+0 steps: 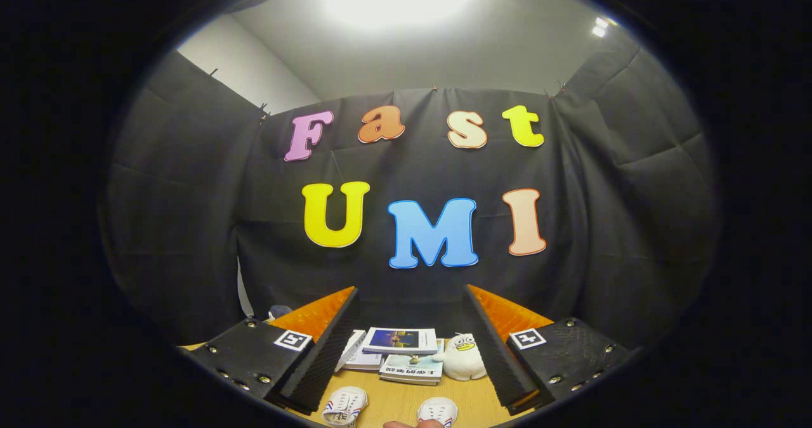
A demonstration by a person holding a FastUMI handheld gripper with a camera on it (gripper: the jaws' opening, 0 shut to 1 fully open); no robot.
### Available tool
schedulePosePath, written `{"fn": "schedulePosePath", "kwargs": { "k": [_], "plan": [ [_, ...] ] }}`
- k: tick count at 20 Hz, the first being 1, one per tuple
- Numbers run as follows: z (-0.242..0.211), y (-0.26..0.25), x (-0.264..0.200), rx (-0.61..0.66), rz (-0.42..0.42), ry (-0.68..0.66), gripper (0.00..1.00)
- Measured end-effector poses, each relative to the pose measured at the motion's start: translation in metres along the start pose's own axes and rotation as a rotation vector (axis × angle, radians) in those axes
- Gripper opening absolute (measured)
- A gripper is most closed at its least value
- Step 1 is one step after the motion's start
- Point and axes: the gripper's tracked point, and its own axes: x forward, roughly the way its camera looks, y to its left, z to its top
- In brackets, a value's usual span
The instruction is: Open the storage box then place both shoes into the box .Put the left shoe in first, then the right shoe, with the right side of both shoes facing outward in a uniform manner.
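I am seeing the tongs (406, 345) standing wide open, gripping nothing; their two ribbed fingers (323, 352) are spreading apart over the pale wooden tabletop (393, 399).

Writing: each finger mount is carrying a small square black-and-white marker tag (292, 340), a pattern and not words. The books' cover print is too small for me to read.

Two small white canvas shoes with red-and-blue side stripes are lying between the fingers, close in: one shoe (344, 406) nearer the left finger, showing its laces, the other shoe (438, 410) nearer the right finger. They are apart from each other.

Beyond the shoes, a loose stack of flat paperback books (399, 352) is sitting between the fingers, a dark-covered one on top. Just beside the stack, toward the right finger, a soft white plush duck with a yellow beak (462, 357) is sitting upright.
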Motion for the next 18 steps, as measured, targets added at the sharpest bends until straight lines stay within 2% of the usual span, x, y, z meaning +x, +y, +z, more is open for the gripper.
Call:
{"fn": "schedulePosePath", "kwargs": {
  "k": [4, 11, 14, 18],
  "plan": [
    [-0.005, -0.003, 0.004, 0.001, -0.008, 0.008, 0.97],
    [-0.04, 0.011, 0.018, 0.026, 0.037, 0.085, 0.98],
    [-0.061, 0.027, 0.026, 0.077, 0.096, 0.139, 0.98],
    [-0.108, 0.065, 0.033, 0.199, 0.224, 0.286, 0.99]
  ]
}}
